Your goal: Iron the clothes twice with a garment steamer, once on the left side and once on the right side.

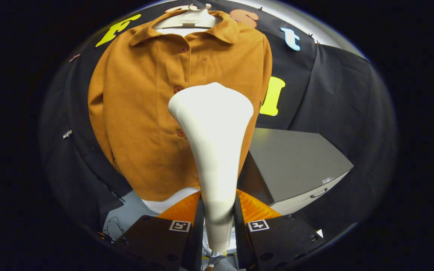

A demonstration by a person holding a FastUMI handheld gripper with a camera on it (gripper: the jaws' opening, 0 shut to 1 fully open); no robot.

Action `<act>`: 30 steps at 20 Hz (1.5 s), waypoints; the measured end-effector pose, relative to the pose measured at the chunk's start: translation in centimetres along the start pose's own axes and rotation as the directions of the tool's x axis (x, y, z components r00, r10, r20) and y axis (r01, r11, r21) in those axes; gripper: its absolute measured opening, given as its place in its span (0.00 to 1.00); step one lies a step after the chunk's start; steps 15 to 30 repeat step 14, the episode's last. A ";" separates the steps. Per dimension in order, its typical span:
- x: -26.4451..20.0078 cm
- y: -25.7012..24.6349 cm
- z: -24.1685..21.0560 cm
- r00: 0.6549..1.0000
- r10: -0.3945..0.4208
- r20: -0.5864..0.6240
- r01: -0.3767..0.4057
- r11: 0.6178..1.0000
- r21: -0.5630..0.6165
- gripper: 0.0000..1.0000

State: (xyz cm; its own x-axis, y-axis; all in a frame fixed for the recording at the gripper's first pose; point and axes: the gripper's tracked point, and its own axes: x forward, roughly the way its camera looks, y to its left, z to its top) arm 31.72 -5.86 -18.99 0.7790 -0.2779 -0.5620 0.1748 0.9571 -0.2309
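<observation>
A rust-orange button-up shirt (141, 109) hangs on a white hanger (187, 19) against the booth's black wall, with a white garment's hem showing below its bottom edge. My gripper (219, 210) is shut on the handle of a white garment steamer (213, 124). The steamer rises between the fingers, and its wide head sits in front of the shirt's right half, just right of the button line. Whether the head touches the cloth is hidden from here.
A grey cabinet (296, 162) with a drawer handle stands to the right of the shirt, close to the steamer. Black cloth (349, 105) drapes the wall behind and to both sides. Some wires lie on the pale floor (126, 218) below the shirt.
</observation>
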 end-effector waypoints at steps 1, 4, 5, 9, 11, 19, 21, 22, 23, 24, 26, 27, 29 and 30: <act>-0.5 -0.3 0.6 1.000 -0.003 0.024 0.003 1.000 0.005 0.40; -2.4 -1.4 3.2 0.995 0.001 0.101 -0.003 1.000 0.019 0.40; -2.2 -1.8 3.7 0.992 0.007 0.126 -0.010 1.000 0.024 0.40; -4.3 -2.6 6.4 0.977 0.033 0.211 -0.044 0.998 0.045 0.40; -5.1 -3.0 7.3 0.969 0.045 0.244 -0.060 0.997 0.051 0.40; -6.3 -3.5 8.5 0.955 0.062 0.291 -0.078 0.996 0.045 0.40; -6.3 -3.5 8.5 0.955 0.062 0.291 -0.078 0.996 0.045 0.40; -6.3 -3.5 8.5 0.955 0.062 0.291 -0.078 0.996 0.045 0.40; -6.3 -3.5 8.5 0.955 0.062 0.291 -0.078 0.996 0.045 0.40; -6.3 -3.5 8.5 0.955 0.062 0.291 -0.078 0.996 0.045 0.40; -6.3 -3.5 8.5 0.955 0.062 0.291 -0.078 0.996 0.045 0.40; -6.3 -3.5 8.5 0.955 0.062 0.291 -0.078 0.996 0.045 0.40; -6.3 -3.5 8.5 0.955 0.062 0.291 -0.078 0.996 0.045 0.40; -6.3 -3.5 8.5 0.955 0.062 0.291 -0.078 0.996 0.045 0.40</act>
